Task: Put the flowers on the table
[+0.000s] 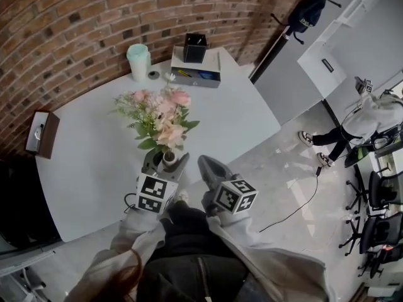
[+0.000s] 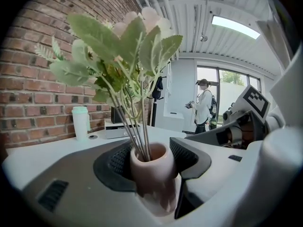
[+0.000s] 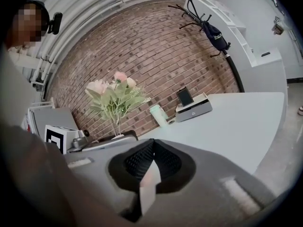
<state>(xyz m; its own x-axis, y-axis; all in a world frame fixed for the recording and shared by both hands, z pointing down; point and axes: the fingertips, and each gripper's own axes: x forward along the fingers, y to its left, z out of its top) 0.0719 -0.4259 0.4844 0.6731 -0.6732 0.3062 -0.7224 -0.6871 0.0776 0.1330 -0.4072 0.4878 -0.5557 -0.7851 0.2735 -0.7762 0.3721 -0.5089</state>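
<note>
Flowers (image 1: 160, 115), pink ones with pale green leaves, are stood upright in a small pinkish vase (image 2: 154, 183). That vase is pinched between the pads of the left tool (image 2: 151, 156), so it's gripped from both sides. In the head view the whole bunch is held over the near edge of the white counter (image 1: 94, 162); whether the vase bottom is touching it can't be told. The right tool (image 3: 151, 148) is held just beside the left one, jaws pressed together. Farther back on the counter, by the brick wall (image 1: 75, 24), a mint cup (image 1: 138, 60) and a grey box (image 1: 196, 75) are parked.
</note>
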